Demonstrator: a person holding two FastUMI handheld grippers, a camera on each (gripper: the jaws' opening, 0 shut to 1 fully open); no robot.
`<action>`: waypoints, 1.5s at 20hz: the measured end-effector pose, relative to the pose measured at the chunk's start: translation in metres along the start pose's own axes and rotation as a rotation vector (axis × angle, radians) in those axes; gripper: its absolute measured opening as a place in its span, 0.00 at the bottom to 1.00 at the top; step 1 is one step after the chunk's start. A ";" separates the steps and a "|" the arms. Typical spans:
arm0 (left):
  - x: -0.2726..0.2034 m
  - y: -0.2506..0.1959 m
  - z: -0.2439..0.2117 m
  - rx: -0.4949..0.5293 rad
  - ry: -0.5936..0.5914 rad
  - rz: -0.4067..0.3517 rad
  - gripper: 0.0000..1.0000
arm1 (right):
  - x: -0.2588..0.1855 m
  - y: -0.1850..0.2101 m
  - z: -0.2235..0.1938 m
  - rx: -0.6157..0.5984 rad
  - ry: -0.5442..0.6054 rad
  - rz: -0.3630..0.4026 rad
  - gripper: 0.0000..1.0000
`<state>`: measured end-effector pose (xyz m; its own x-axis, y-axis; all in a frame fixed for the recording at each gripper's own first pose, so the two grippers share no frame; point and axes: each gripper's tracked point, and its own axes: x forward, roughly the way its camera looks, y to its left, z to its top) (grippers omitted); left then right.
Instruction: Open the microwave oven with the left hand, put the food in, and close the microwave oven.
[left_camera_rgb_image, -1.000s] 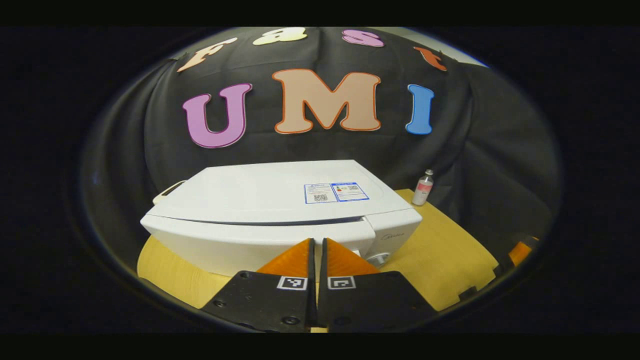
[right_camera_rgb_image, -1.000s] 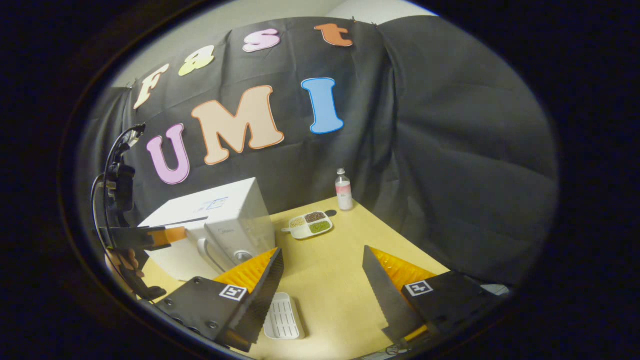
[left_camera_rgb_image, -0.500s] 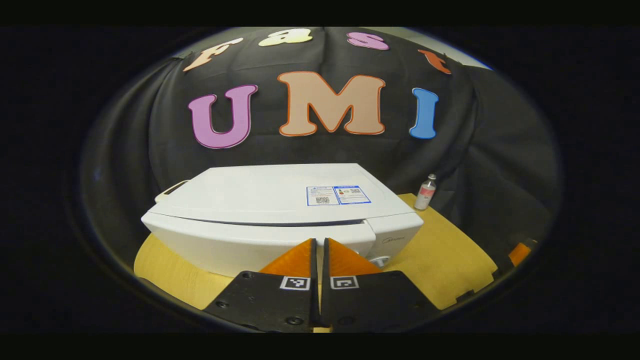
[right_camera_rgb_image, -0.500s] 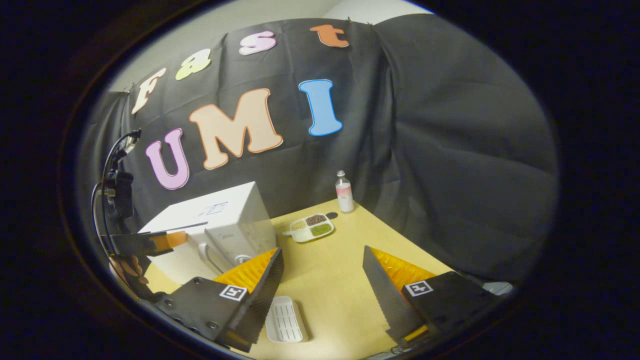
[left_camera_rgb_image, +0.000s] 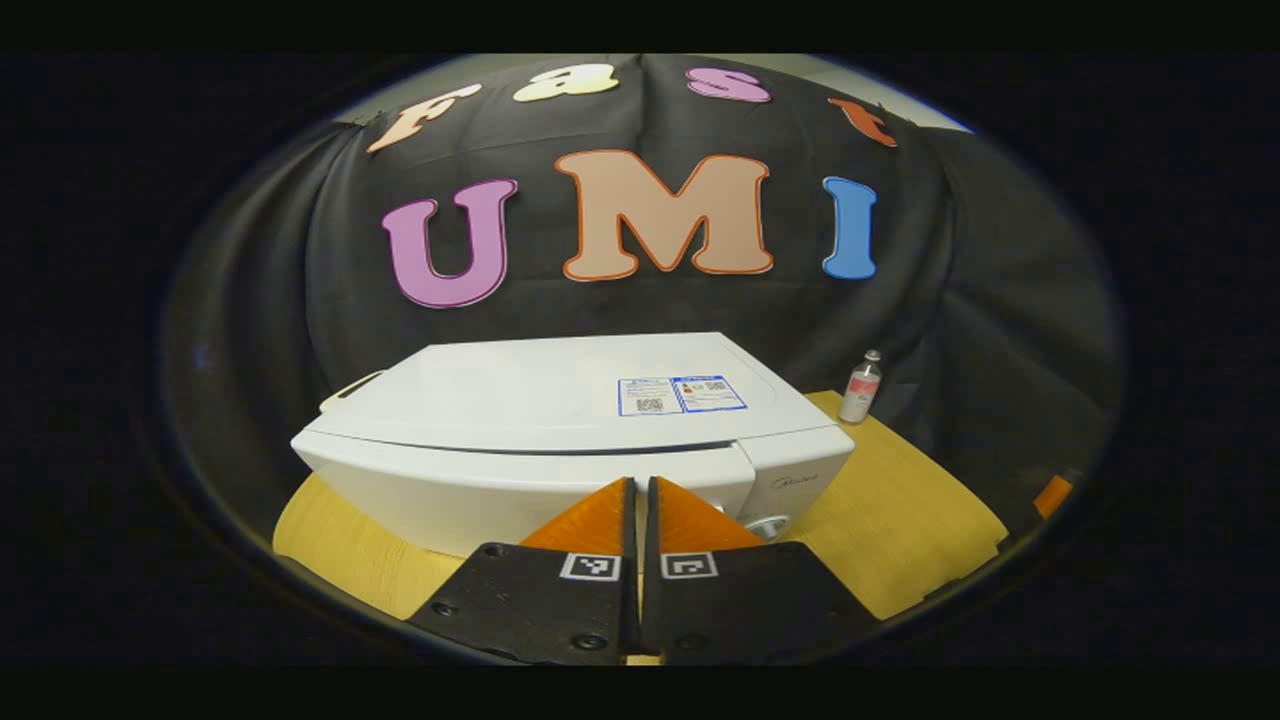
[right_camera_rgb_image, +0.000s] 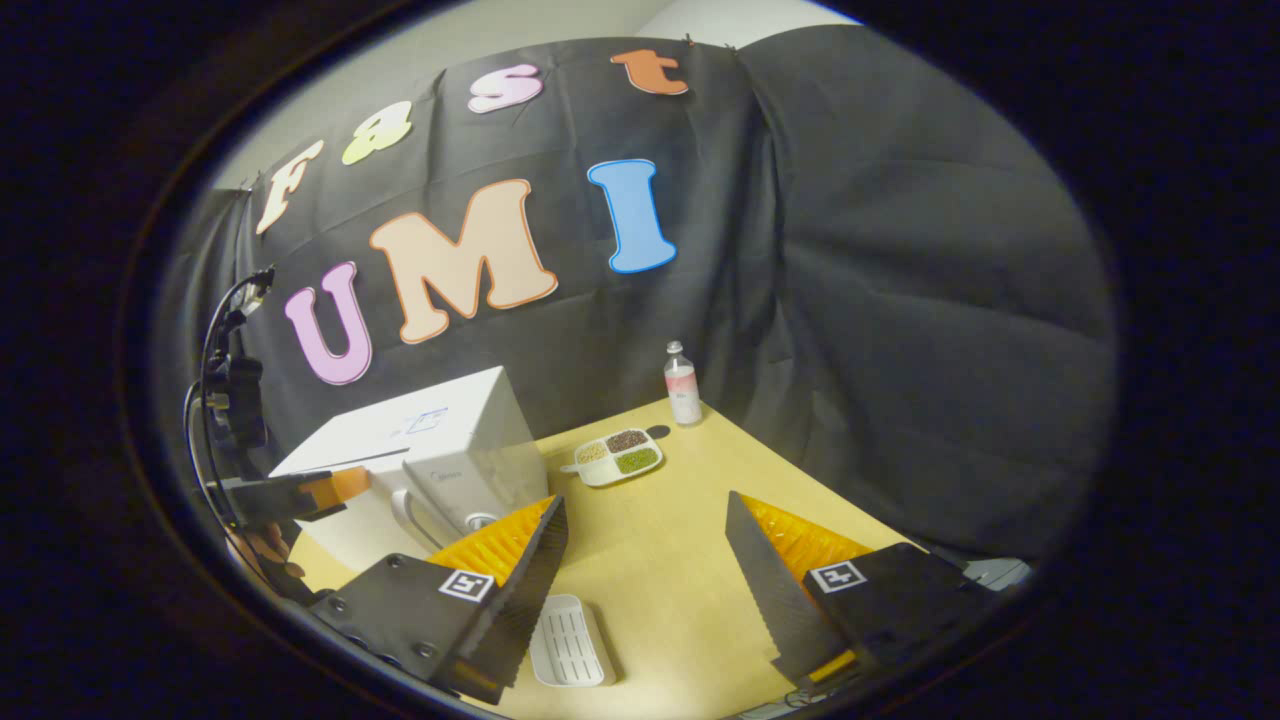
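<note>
1. Sitting shut on the wooden worktop (right_camera_rgb_image: 660, 560), the white microwave oven (left_camera_rgb_image: 560, 440) takes up the mid of the left gripper view. Vs 1 s ago it sits a touch higher and further right in that view, so the left tool has shifted a little, w/ no clear closing of the gap. Door seam unbroken, door not yet opened.
2. Left tool (left_camera_rgb_image: 637, 495): fingers pressed tog., nothing between them, aimed at the front face near the door/control-panel edge. In the right gripper view it hangs just beside the oven's front top corner (right_camera_rgb_image: 310, 492), no contact I can make out. Step 1 of the task not started, I'd judge.
3. Right tool (right_camera_rgb_image: 645, 540): fingers spread wide, empty, held above the worktop. The view has slid slightly since 1 s ago, the food tray ending up a bit lower in frame, so just a small drift; prob. waiting on the door.
4. Food: a white divided tray (right_camera_rgb_image: 615, 458) w/ three portions (pale, dark, green), on the worktop just right of the oven, well apart from both tools.
5. Small white slotted dish (right_camera_rgb_image: 568, 640) lies on the worktop near the right tool's left finger; not touched.
6. Small bottle (right_camera_rgb_image: 683, 384) stands upright at the back of the worktop, by the cloth; same spot, no part in the task.
</note>
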<state>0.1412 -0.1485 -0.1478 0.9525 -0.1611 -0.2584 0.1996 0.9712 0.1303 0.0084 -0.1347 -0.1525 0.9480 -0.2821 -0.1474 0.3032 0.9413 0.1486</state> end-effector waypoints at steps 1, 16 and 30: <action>0.000 0.000 0.000 -0.003 -0.005 0.004 0.01 | 0.000 -0.001 0.000 0.002 0.000 -0.002 0.98; 0.011 -0.026 0.009 0.038 -0.048 -0.041 0.00 | -0.009 -0.009 -0.002 0.010 0.009 0.016 0.98; -0.058 0.017 -0.002 -0.023 -0.009 -0.012 0.05 | -0.005 0.013 0.025 -0.061 0.005 0.107 0.99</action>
<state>0.0886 -0.1222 -0.1325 0.9522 -0.1738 -0.2513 0.2054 0.9730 0.1056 0.0100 -0.1251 -0.1256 0.9741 -0.1782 -0.1389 0.1933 0.9756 0.1040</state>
